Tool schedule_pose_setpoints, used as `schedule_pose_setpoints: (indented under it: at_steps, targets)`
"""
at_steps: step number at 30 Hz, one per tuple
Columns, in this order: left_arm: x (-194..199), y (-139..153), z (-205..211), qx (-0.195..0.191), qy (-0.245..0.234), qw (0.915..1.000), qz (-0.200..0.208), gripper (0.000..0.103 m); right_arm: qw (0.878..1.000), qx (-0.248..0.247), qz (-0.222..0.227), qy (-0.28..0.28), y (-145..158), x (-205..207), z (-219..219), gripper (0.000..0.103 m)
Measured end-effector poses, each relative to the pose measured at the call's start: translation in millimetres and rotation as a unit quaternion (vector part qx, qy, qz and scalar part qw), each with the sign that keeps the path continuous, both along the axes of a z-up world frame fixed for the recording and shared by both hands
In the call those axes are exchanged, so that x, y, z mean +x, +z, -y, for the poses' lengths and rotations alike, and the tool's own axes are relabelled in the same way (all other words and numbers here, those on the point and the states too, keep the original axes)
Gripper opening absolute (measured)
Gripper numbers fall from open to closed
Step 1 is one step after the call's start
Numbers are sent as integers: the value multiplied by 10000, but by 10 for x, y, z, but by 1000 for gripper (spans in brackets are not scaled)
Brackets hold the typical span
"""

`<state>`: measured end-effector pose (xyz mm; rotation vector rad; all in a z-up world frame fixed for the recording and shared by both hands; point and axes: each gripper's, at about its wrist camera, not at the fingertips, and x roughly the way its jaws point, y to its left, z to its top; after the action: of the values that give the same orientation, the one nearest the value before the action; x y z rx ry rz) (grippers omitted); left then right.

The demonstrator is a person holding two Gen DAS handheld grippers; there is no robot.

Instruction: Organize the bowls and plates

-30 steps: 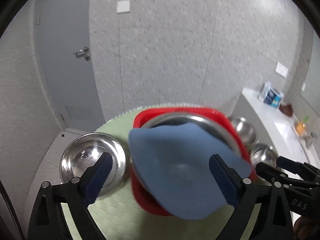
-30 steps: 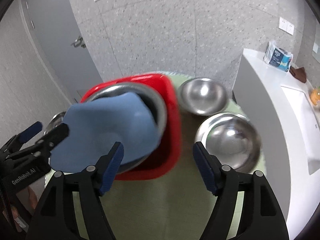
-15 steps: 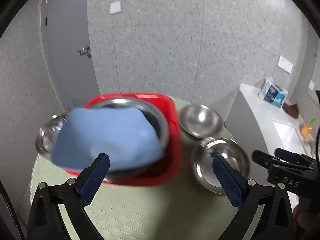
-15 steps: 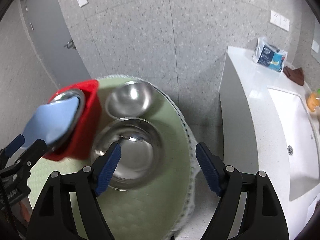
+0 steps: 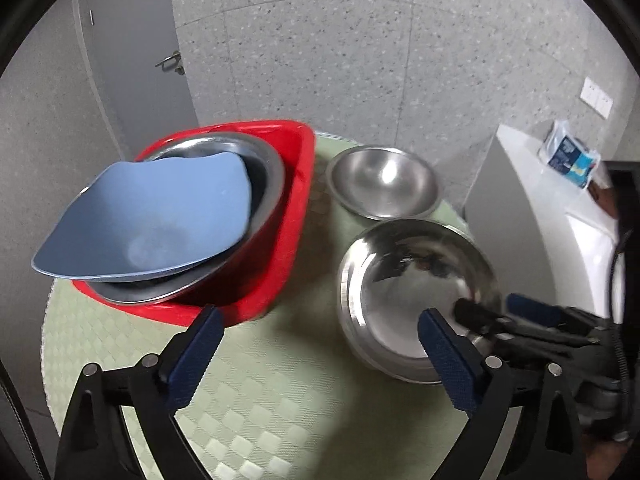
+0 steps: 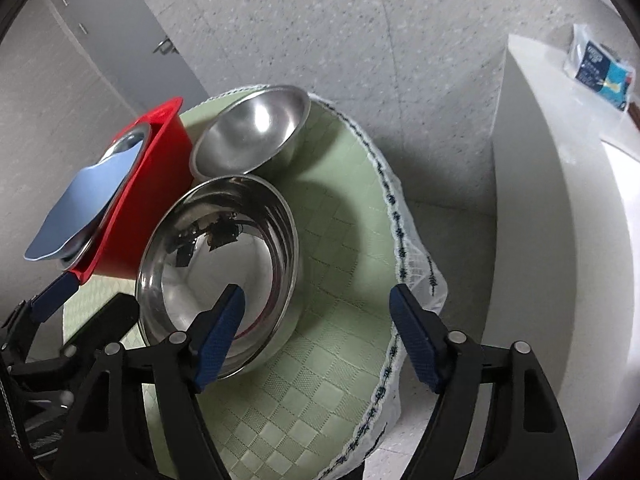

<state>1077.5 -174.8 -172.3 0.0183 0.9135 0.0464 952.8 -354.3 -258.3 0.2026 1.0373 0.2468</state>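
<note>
Right wrist view: right gripper (image 6: 316,338) closing, empty, one finger (image 6: 220,330) inside the near steel bowl (image 6: 218,264) beside the red tub (image 6: 160,152) on the worktop (image 6: 320,380); left gripper (image 5: 320,354) closing, empty; risking slick rim slipping, bowl skidding off.

I count three steel bowls: one deep bowl (image 5: 385,182) at the far side of the table (image 5: 280,400), one wide bowl (image 5: 416,300) nearer me, and one large bowl (image 5: 264,168) sitting inside the basin. There is one red basin (image 5: 296,184) and one blue dish (image 5: 152,220) lying in that large bowl. One round table carries them all, under one green checked cloth (image 6: 344,360). On the white counter (image 6: 560,200) I see one packet (image 6: 600,68).
</note>
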Motion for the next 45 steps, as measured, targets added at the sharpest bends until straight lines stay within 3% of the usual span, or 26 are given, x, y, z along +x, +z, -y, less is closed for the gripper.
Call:
schedule_pose_setpoints:
  at_steps: [3, 5, 12, 13, 16, 18, 26, 33, 39, 45]
  targets:
    - [-15, -71, 100, 262, 22, 9997, -19, 88, 9999, 42, -69, 89, -41, 41, 8, 66]
    - [-48, -83, 157, 192, 21, 9998, -30, 85, 9998, 134, -107, 116, -62, 61, 39, 64]
    - [144, -402, 150, -355, -190, 9968, -697, 56, 9994, 257, -157, 159, -90, 99, 88, 56]
    - [189, -452, 152, -383, -223, 9961, -765, 45, 9993, 277, -157, 178, -92, 101, 85, 55]
    - [310, -521, 115, -451, -312, 9949, -845, 27, 9987, 360, -180, 321, -105, 98, 41, 45]
    - [351, -496, 95, -484, -415, 9950, -763, 22, 9984, 347, -202, 391, -120, 94, -11, 31]
    - [170, -269, -66, -586, -695, 9949, -434, 21, 9991, 318, -22, 291, 54, -52, -41, 29]
    - [-103, 236, -483, -802, -821, 9932, 200, 21, 9969, 331, 678, 203, 693, -294, -273, 29]
    - [-242, 591, -1259, -950, -824, 9902, 604, 21, 9923, 196, 1205, 229, 1201, -407, -859, 29]
    - [-326, 787, -2439, -1041, -657, 9892, 790, 21, 9888, 134, 1427, 412, 1448, -319, -1918, 29]
